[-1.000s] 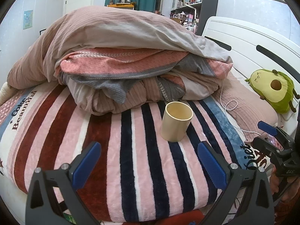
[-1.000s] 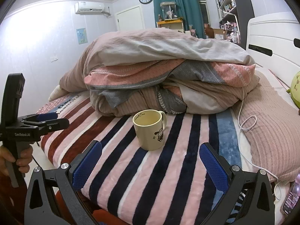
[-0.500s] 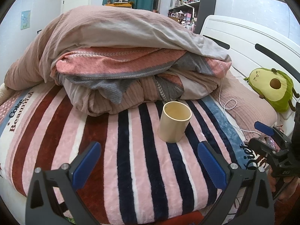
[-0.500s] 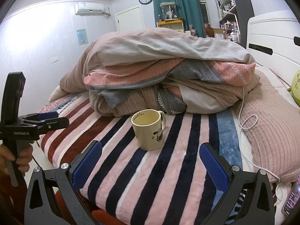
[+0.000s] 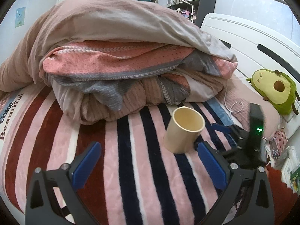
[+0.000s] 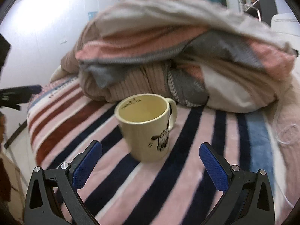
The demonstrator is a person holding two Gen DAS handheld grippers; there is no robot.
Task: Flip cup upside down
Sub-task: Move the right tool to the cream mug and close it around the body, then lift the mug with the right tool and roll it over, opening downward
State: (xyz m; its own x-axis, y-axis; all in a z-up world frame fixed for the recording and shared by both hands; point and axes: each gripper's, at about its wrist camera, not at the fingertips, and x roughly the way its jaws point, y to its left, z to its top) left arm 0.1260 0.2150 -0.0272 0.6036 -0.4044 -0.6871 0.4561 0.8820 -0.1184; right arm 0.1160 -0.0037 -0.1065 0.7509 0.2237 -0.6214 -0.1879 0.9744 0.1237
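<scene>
Cream cup stands upright, nothing inside, on striped bed blanket. Right tool spread wide just near it; left tool also spread, w/ nothing held.

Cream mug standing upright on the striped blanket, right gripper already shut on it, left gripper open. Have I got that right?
Not quite. The right gripper is open, not shut on the mug: the right wrist view shows its blue pads spread wide, the mug ahead of them and untouched. The rest holds: the mug stands upright on the striped blanket, and the left gripper is open.
</scene>
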